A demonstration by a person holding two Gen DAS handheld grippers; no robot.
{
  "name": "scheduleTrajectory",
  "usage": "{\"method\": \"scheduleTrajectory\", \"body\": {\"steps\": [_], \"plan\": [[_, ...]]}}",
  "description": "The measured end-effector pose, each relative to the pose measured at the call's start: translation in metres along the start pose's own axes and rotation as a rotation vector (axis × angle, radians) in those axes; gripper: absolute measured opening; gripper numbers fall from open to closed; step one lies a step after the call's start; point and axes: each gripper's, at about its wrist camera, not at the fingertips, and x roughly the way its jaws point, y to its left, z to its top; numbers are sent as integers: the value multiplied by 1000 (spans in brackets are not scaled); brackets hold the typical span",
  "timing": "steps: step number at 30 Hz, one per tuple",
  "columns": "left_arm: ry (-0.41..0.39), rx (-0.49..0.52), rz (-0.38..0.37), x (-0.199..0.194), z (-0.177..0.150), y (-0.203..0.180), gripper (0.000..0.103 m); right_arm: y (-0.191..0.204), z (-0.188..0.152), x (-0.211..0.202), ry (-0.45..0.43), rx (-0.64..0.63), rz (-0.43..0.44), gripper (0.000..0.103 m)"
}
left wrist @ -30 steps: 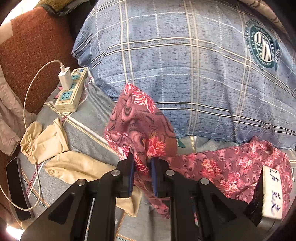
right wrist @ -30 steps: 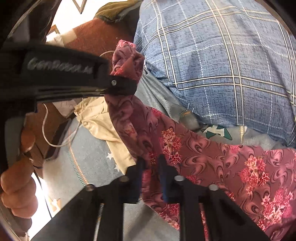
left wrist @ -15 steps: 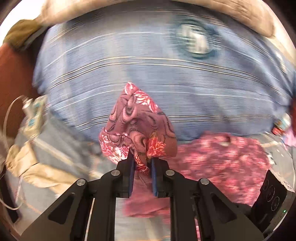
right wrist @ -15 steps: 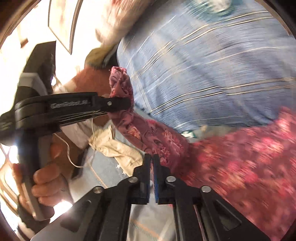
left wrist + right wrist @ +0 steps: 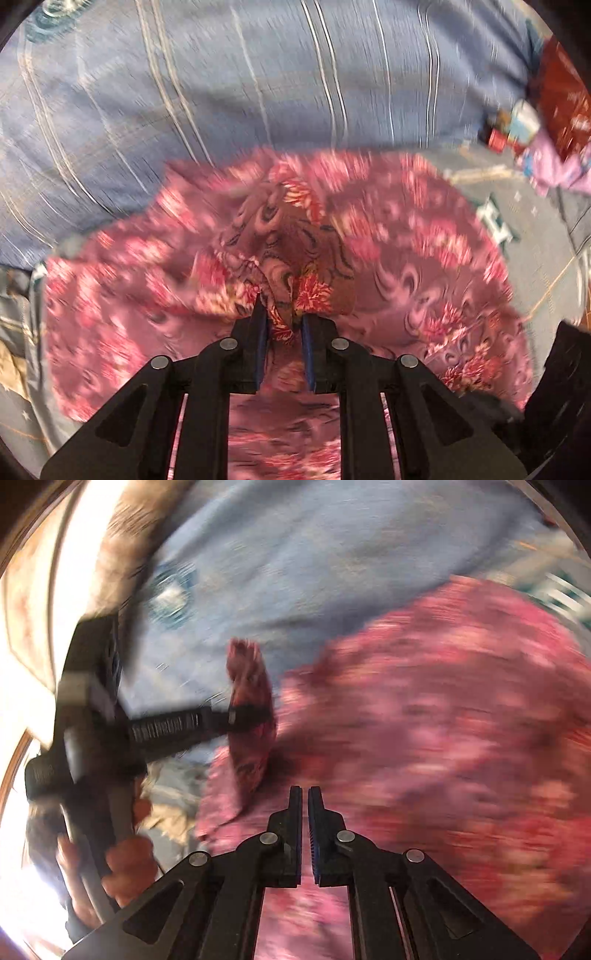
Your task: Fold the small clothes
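Floral garment [image 5: 424, 266] bunched between left gripper [image 5: 282, 317] fingers; right gripper [image 5: 304, 797] fingers pressed together, empty.

Heavily motion-blurred in both views, worst in the right wrist view, where the pink floral garment [image 5: 443, 738] smears into streaks. Blown-out white glare along that view's left edge. Softer, even light in the left wrist view. Strong fisheye bending and dark vignetting at the corners.
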Motion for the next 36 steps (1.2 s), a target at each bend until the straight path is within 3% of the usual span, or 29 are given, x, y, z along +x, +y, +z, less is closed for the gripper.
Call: {"method": "scheduleTrajectory", "body": {"steps": [3,6,8,10,12,14,17,21,24,26,27,28,29,30,36], "plan": [[-25,-37,-33,-13,-9,7,16,-21,5,-10,-2,56,-18,6],[-85,-121,-146,-53,-20,40,35,-18,10,-16,-13,49,-12,9],[-148,-175,-197,-80,-33,69,64,-9,15,-17,-25,43,10,26],[-205,-229,-179,-100,-51,102,83,5,19,-14,-31,29,33,45],[-238,-286,-147,-105,-70,133,84,22,22,-5,-16,-4,56,50],[-208,-387,-150,-93,-92,170,84,33,21,8,26,-46,40,62],[-143,-550,-209,-59,-119,209,84,36,27,23,21,-34,-71,62],[-103,-668,-323,-23,-135,224,84,19,34,21,-52,35,-136,62],[-101,-677,-326,-10,-132,218,84,15,41,31,-42,19,-149,65],[-121,-696,-326,-5,-130,215,80,19,45,48,-10,-18,-124,66],[-134,-700,-322,-5,-131,216,72,25,46,54,4,-53,-106,65],[-143,-699,-318,-6,-129,217,40,32,46,60,24,-99,-103,47],[-138,-695,-320,-6,-125,218,12,38,46,63,46,-139,-117,13],[-132,-703,-326,-7,-123,219,7,46,47,64,61,-183,-127,6],[-235,-702,-331,-45,-117,215,7,78,76,10,-51,-249,-21,6]]}}
